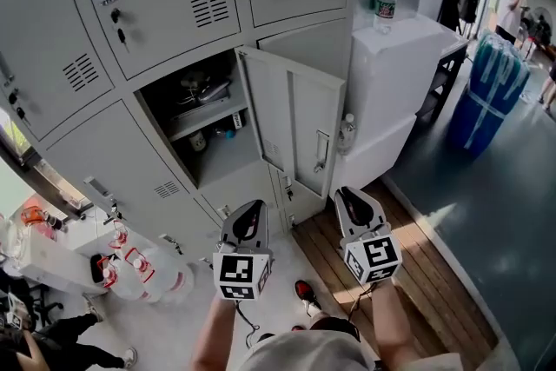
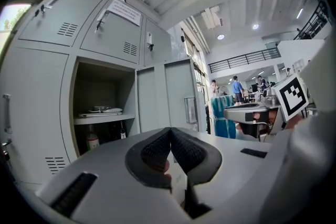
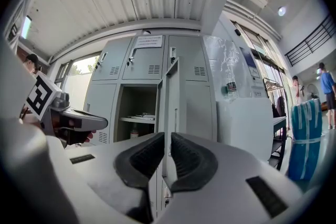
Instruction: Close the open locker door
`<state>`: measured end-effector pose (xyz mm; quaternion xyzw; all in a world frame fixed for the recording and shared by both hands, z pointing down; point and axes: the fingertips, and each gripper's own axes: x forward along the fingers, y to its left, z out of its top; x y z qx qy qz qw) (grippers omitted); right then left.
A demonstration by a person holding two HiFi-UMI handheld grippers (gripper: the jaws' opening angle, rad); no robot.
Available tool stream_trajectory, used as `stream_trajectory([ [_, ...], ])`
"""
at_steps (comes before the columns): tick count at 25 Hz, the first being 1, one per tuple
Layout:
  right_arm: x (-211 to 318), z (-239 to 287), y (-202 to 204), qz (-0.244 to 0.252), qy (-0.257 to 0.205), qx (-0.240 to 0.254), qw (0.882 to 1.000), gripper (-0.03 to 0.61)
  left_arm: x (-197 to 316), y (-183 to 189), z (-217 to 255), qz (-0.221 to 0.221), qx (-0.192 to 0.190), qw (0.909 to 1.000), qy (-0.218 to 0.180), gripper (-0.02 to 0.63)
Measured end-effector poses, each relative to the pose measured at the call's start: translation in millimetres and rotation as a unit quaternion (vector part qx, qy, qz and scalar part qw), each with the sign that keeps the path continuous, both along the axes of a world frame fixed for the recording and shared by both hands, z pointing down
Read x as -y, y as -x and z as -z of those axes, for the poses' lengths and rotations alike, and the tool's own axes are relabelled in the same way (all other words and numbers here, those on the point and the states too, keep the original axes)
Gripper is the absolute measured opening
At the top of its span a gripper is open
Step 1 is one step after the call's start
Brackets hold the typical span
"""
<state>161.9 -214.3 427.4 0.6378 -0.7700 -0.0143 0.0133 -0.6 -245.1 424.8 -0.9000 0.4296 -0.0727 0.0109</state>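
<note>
A bank of grey lockers fills the upper left of the head view. One locker door [image 1: 291, 122] stands swung out to the right, handle [image 1: 322, 150] on its face. Its compartment [image 1: 204, 122] holds a shelf with flat items and small bottles below. My left gripper [image 1: 254, 206] is shut and empty, below the compartment and short of it. My right gripper [image 1: 346, 192] is shut and empty, just below the door's lower edge. The left gripper view shows the door [image 2: 168, 94] and compartment [image 2: 100, 107] ahead. In the right gripper view the door [image 3: 170, 97] is seen edge-on, straight ahead.
A white cabinet [image 1: 395, 74] with a water bottle [image 1: 385, 0] on top stands right of the lockers, a small bottle [image 1: 347, 133] beside the door. A blue wrapped bin [image 1: 491, 91] is at far right. Water bottles [image 1: 139, 265] crowd the floor at left. Wooden decking [image 1: 408, 274] lies underfoot.
</note>
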Motion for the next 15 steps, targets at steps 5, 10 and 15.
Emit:
stream_trajectory([
  [5, 33, -6, -4, 0.029, 0.006, 0.006, 1.000, 0.128, 31, -17, -6, -0.001, 0.005, 1.0000, 0.006, 0.021],
  [10, 60, -11, -4, 0.045, 0.014, 0.010, 0.999, 0.214, 54, -24, -10, 0.003, 0.005, 0.9999, 0.013, 0.021],
  [15, 81, -9, -9, 0.048, 0.014, 0.015, 0.999, 0.221, 71, -23, -13, 0.011, 0.006, 0.9998, 0.017, 0.021],
])
